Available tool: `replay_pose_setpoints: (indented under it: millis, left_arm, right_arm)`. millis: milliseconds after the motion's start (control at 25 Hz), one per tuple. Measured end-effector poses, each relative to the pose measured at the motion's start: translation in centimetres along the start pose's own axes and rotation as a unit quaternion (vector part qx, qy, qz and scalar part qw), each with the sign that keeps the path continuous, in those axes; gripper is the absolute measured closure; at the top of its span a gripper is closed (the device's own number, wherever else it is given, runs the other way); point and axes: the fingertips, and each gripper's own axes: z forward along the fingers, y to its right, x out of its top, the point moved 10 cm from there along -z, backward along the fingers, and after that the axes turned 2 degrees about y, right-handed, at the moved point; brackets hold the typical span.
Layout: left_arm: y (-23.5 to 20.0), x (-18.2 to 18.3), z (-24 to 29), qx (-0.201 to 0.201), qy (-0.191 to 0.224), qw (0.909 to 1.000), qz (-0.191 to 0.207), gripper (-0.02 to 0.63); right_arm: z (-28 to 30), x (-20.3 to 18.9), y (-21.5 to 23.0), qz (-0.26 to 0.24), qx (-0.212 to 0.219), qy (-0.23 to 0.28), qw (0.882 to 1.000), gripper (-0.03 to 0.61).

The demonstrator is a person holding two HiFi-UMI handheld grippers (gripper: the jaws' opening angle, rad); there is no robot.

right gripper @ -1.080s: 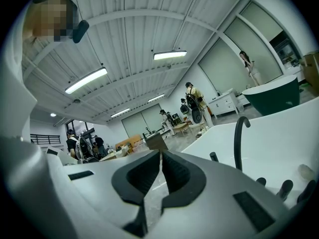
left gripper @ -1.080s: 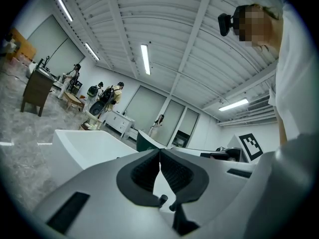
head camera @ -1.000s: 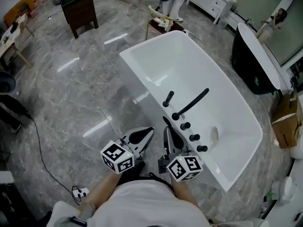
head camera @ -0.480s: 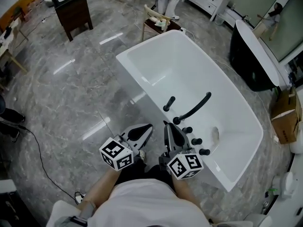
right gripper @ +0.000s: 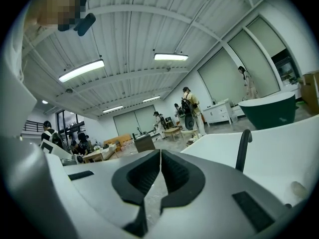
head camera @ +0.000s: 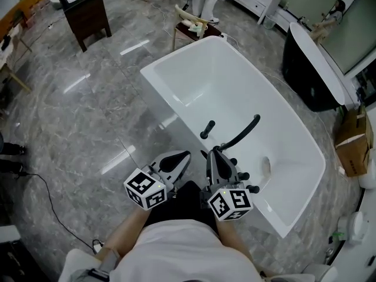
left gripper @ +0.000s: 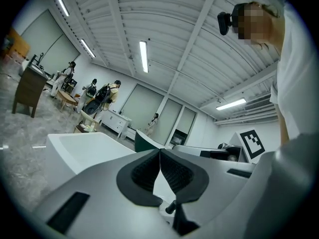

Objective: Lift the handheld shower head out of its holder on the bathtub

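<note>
Both claws were clenched on nothing: left gripper [head camera: 185, 156], right gripper [head camera: 212, 153]. You were only approaching; the handheld shower head [head camera: 207, 129] stood in its holder on the bathtub [head camera: 194, 69] rim. Next, open the right jaws around it.

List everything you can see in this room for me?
Bathtub: one, white, centre.
Handheld shower head: one, black, upright on the bathtub's near rim.
Spout: one, black, curved, beside it.
Knobs: a few, black, along that rim.
Second tub: one, dark, upper right.
Cabinet: one, dark wood, upper left.
Cardboard box: one, brown, right edge.
Left gripper: one, grey, shut, empty, outside the bathtub.
Right gripper: one, grey, shut, empty, by the knobs.
</note>
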Motion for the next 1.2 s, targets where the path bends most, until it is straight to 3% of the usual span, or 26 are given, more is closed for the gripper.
replay_pose_setpoints:
  millis: [480,960,1200]
  left_arm:
    - [-0.7,1.2,3.6,0.036,0.014,0.9992,-0.011,0.601]
    - [-4.2,-0.3,8.4,0.025,-0.016,0.9995,-0.015,0.601]
    - [-5.3,-1.7,10.3,0.027,-0.019,0.9991,-0.025,0.601]
  right_arm:
    - [3.4,2.5,3.0,-0.013,0.013,-0.035,0.999,0.56]
    - [7.2,1.9,8.1,-0.031,0.009,-0.037,0.999,0.56]
    - [8.6,0.9,9.8,-0.014,0.049,-0.018,0.999,0.559]
